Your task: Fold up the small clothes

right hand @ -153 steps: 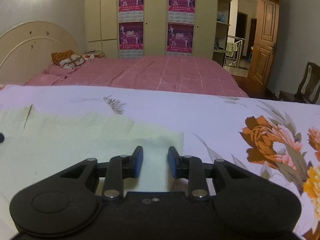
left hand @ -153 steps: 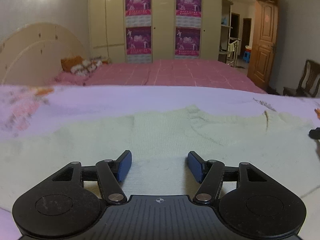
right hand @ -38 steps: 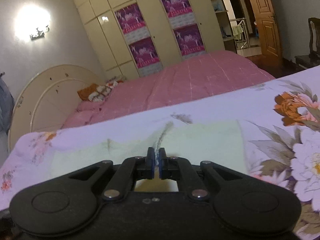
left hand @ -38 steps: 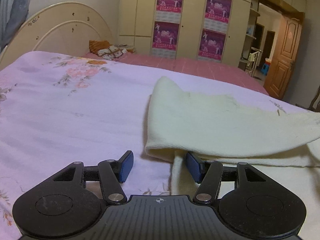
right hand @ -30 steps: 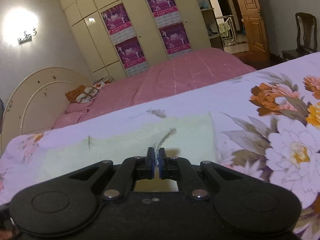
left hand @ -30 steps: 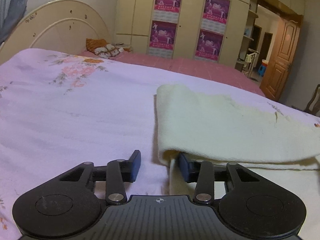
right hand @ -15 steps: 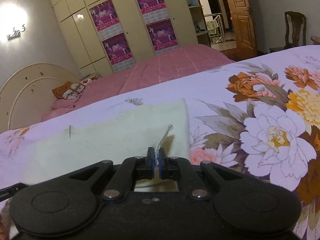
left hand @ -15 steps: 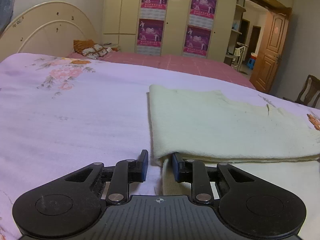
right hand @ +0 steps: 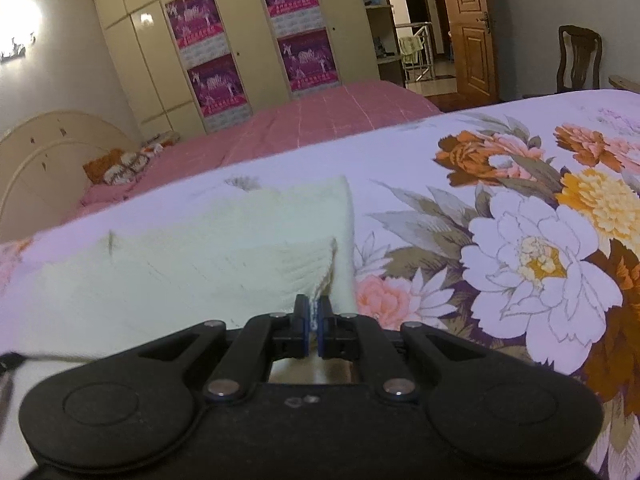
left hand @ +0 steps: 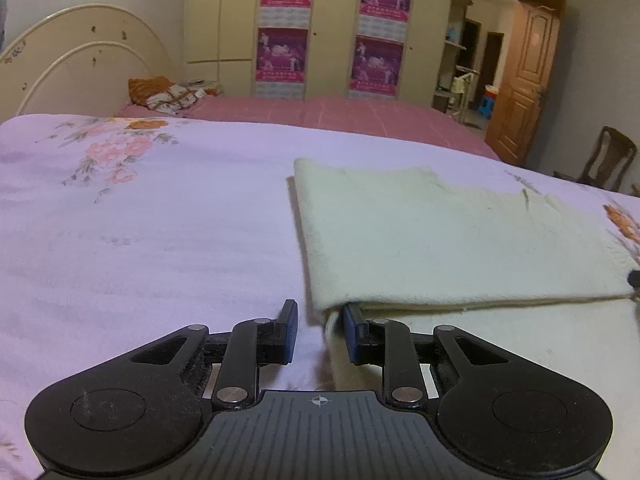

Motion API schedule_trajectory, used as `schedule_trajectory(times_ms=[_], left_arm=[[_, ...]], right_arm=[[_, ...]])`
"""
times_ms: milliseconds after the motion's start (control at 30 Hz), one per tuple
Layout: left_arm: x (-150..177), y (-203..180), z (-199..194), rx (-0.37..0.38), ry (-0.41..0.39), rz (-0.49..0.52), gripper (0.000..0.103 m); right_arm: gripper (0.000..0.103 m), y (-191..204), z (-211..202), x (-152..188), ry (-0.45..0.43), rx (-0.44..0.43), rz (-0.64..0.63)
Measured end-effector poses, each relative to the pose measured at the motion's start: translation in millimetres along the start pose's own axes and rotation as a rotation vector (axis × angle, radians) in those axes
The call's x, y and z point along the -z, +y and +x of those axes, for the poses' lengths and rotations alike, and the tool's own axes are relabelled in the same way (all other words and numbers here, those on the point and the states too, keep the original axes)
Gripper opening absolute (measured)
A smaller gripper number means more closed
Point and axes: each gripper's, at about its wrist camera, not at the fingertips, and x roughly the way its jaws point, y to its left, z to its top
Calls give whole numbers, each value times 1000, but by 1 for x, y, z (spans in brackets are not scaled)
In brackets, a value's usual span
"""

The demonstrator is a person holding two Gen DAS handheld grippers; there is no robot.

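Observation:
A cream knit garment (left hand: pixel 452 236) lies folded over on the floral bedsheet (left hand: pixel 160 232); its upper layer rests on the lower one. My left gripper (left hand: pixel 318 330) is open at the garment's near left corner, with the right finger tucked under the folded edge and the left finger on bare sheet. In the right wrist view the same garment (right hand: pixel 200 256) lies ahead and to the left. My right gripper (right hand: pixel 313 326) is shut on the garment's corner, and the cloth rises from between the pads.
A pink bed (left hand: pixel 328 114) with a cream headboard (left hand: pixel 80 68) stands behind, then wardrobes with posters (left hand: pixel 376 28). A wooden door (left hand: pixel 520 80) and a chair (left hand: pixel 608 156) are at the right. Large printed flowers (right hand: pixel 532 260) cover the sheet right of the garment.
The upper layer has been brought down flat onto the lower one. My left gripper's fingers closed in over the last second, then widened slightly. My right gripper stayed shut on the corner and lowered it.

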Motion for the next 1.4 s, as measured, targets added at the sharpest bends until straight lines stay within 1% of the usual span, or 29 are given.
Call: schedule_trajectory(times_ms=[33, 67, 100, 133, 167, 200, 233, 267, 300, 367, 433, 500, 533, 567, 600, 633, 667, 700, 733, 767, 800, 867, 933, 1033, 1200, 1267, 1333, 1367, 1400], left_arm=[[-1, 1, -11, -7, -36, 11, 25], [-2, -1, -20, -1, -74, 31, 26], [-6, -8, -22, 22, -81, 54, 26], [-11, -19, -20, 46, -84, 71, 26], [-16, -30, -15, 74, -85, 76, 27], [-19, -40, -7, 97, -73, 76, 44], [-21, -51, 3, 109, -53, 70, 58], [-21, -58, 8, 108, -60, 67, 72], [-18, -66, 12, 100, -75, 75, 73], [-12, -71, 19, 99, -59, 87, 73], [-3, -62, 21, 92, -48, 85, 72], [3, -44, 16, 97, -56, 73, 69], [5, -35, 15, 107, -57, 69, 68], [6, -27, 14, 124, -61, 75, 67], [4, -24, 14, 122, -61, 88, 67], [2, -24, 15, 109, -59, 95, 67], [-2, -22, 16, 110, -66, 81, 67], [-8, -18, 16, 120, -84, 49, 67], [-15, -16, 16, 129, -100, 25, 67], [-23, -14, 20, 129, -113, 12, 67], [-29, -13, 26, 127, -117, 11, 67], [-42, -16, 43, 132, -106, 24, 67], [-51, -20, 64, 144, -63, 46, 67], [-60, -24, 92, 134, -22, 72, 67], [-81, -17, 120, 127, -16, 52, 67], [-81, -16, 126, 129, -18, 52, 67], [-79, -20, 121, 112, -28, 75, 67], [-79, -26, 111, 92, -53, 104, 67], [-75, -33, 100, 95, -90, 125, 67]], right_arm=[[6, 2, -7, -2, -12, 15, -3], [13, 5, -18, -4, -48, 23, 1], [13, 10, -28, -6, -82, 5, -2], [13, 19, -32, -6, -91, -27, -16], [13, 31, -30, -6, -78, -54, -37], [13, 46, -24, -4, -57, -81, -60], [13, 66, -15, 0, -29, -117, -78], [13, 83, -7, 5, -3, -147, -95], [13, 97, -2, 9, 9, -164, -114], [13, 124, 7, 21, 19, -189, -177], [13, 131, 10, 28, 24, -183, -210], [12, 109, 8, 27, 17, -153, -147], [10, 93, 6, 25, 9, -106, -109], [2, 69, 3, 24, -2, -42, -54], [0, 46, 1, 23, -7, -21, 17], [0, 33, -1, 21, -4, -27, 63], [0, 27, -1, 17, 8, -33, 76], [0, 30, -2, 12, 12, -28, 58], [11, 37, -4, 6, -15, -14, 39], [23, 43, -5, 2, -39, -19, 29], [22, 49, -3, -3, -54, -37, 27], [21, 59, 8, -10, -47, -57, 28], [20, 72, 24, -17, -30, -71, 1], [19, 88, 54, -22, 17, -56, -49], [18, 100, 73, -30, -11, -25, -101], [18, 101, 78, -30, -11, -22, -118], [18, 103, 75, -24, -27, -16, -150], [18, 105, 72, -23, -30, -6, -167], [19, 108, 67, -25, -38, -6, -162]])
